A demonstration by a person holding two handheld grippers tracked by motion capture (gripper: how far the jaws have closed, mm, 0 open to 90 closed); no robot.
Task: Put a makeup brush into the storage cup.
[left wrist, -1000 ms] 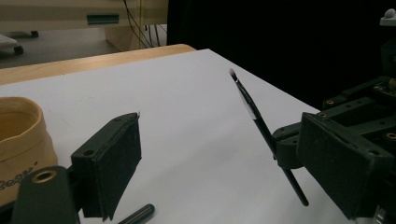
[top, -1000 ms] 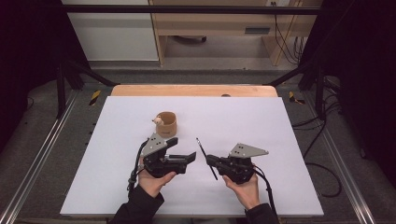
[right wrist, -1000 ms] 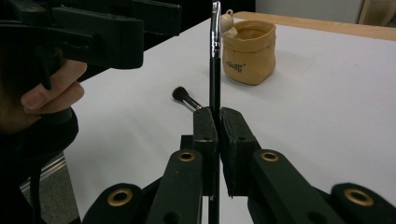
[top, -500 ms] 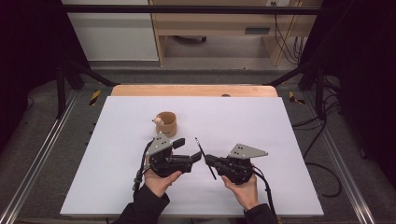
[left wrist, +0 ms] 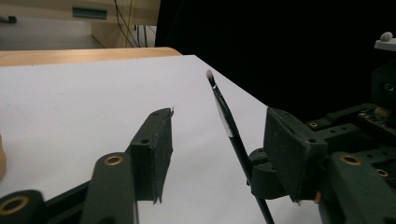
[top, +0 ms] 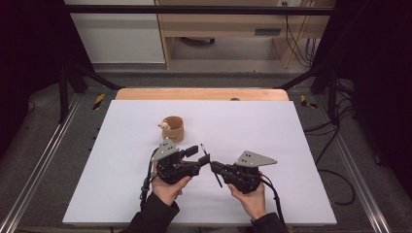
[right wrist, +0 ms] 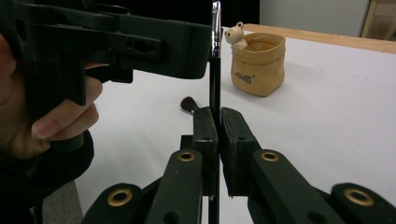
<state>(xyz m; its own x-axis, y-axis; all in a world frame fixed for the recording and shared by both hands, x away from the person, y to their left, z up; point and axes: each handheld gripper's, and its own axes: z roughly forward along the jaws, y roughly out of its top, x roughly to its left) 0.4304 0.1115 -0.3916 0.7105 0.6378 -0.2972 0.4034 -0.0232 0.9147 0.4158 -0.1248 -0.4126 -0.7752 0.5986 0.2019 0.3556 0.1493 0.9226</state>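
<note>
Since the earlier high view, the left gripper (top: pixel 199 151) had been shifted a little toward the slim brush (top: pixel 210 163), and its jaws had just been closing, with the brush's upper shaft seen between them in the left gripper view but not yet pressed by either pad. The right gripper (right wrist: pixel 218 122) was kept in place, its two matte black jaws clamped together on the brush's dark, thin handle, which was held upright between the flat rubbery pads. On the brush (left wrist: pixel 227 122), a short silvery metal ferrule and a small pale, rounded tip were seen above the glossy black stem. A second, fluffy dark brush head (right wrist: pixel 188 105) was seen low behind the right gripper's jaws; what it belonged to could not be told. A small tan pot (top: pixel 173 128), shaped like a soft sack with a rolled rim and a tiny bear figure (right wrist: pixel 237 34) perched at its edge, was stood on the smooth white worktop (top: pixel 272 126), apart from both grippers and farther from the person.
</note>
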